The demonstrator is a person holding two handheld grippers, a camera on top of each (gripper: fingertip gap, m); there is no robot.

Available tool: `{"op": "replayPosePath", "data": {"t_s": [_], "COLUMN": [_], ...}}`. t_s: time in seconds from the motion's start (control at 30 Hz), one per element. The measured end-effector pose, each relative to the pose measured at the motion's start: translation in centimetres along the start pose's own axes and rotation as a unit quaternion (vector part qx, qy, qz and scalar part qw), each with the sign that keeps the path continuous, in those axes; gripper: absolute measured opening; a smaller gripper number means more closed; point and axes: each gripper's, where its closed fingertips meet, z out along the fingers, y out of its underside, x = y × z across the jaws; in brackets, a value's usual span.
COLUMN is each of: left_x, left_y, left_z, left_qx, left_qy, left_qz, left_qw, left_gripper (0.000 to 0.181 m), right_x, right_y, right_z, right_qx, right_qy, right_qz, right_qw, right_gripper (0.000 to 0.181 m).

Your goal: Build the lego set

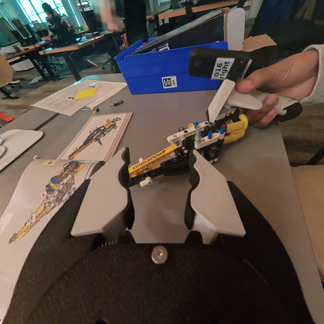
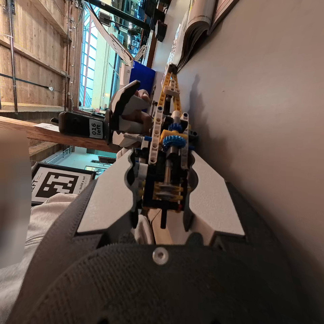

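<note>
The lego model (image 1: 152, 162), a yellow, black and white build with a long yellow tail beam, lies on the grey table (image 1: 157, 105). My left gripper (image 1: 159, 157) is open, and the tail lies between its spread fingers. My right gripper (image 1: 213, 119), held by a hand, is turned on its side and shut on the model's yellow-ended body. One finger presses on top; the other is hidden beneath. In the right wrist view my right gripper (image 2: 161, 157) clamps the black body around the blue gears (image 2: 173, 138). The left gripper (image 2: 122, 119) shows open beyond it.
A blue bin (image 1: 157, 70) holding a dark box stands at the back. An open instruction booklet (image 1: 43, 184) lies at the left and also shows in the right wrist view (image 2: 196, 22). A paper sheet (image 1: 82, 94) and small loose parts (image 1: 117, 103) lie beyond. The table edge (image 1: 289, 157) is close on the right.
</note>
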Motion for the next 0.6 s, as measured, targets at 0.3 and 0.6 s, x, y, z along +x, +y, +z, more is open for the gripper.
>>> {"op": "replayPosePath", "data": {"t_s": [0.3, 0.6], "left_x": [-0.3, -0.5], "left_y": [0.0, 0.0], "left_z": [-0.1, -0.1], "left_qx": [0.003, 0.003], "left_qy": [0.0, 0.0], "left_qz": [-0.014, -0.029], "left_qw": [1.0, 1.0], "left_gripper": [0.061, 0.06], "right_x": [0.3, 0.6], "right_y": [-0.3, -1.1], "right_z": [-0.2, -0.9], "right_qx": [0.007, 0.032], "right_qy": [0.022, 0.044], "right_qz": [-0.016, -0.034], "right_qw": [1.0, 0.998], "right_gripper": [0.056, 0.048]}}
